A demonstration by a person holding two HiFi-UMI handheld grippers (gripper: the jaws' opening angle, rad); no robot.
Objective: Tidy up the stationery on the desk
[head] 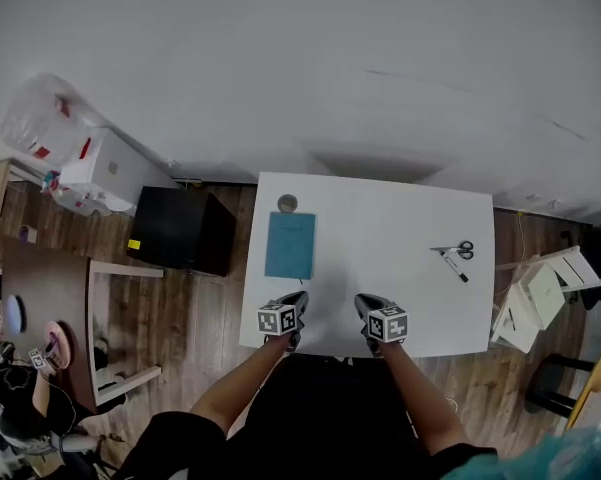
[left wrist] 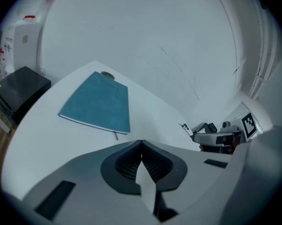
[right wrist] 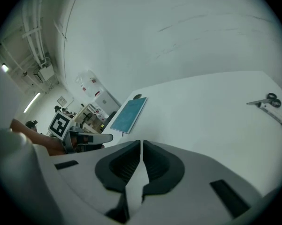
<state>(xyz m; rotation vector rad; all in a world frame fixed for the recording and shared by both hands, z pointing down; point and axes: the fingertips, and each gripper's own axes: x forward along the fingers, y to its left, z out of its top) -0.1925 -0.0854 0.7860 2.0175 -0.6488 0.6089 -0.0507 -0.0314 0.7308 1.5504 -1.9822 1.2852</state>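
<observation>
A teal notebook (head: pixel 290 245) lies on the left part of the white desk (head: pixel 390 228), with a small round tape-like object (head: pixel 287 204) just behind it. Scissors (head: pixel 458 250) and a black-capped pen (head: pixel 454 265) lie together near the desk's right edge. My left gripper (head: pixel 298 298) and right gripper (head: pixel 363 303) hover side by side over the front edge, both shut and empty. The left gripper view shows the notebook (left wrist: pixel 99 103) ahead of the closed jaws (left wrist: pixel 141 142). The right gripper view shows the scissors (right wrist: pixel 262 101) and pen (right wrist: pixel 274 117) far right, and the notebook (right wrist: pixel 129 114) to the left.
A black cabinet (head: pixel 183 230) stands against the desk's left side. White folding furniture (head: pixel 540 293) sits to the right. A wooden table (head: pixel 50 308) with clutter is further left. The white wall runs behind the desk.
</observation>
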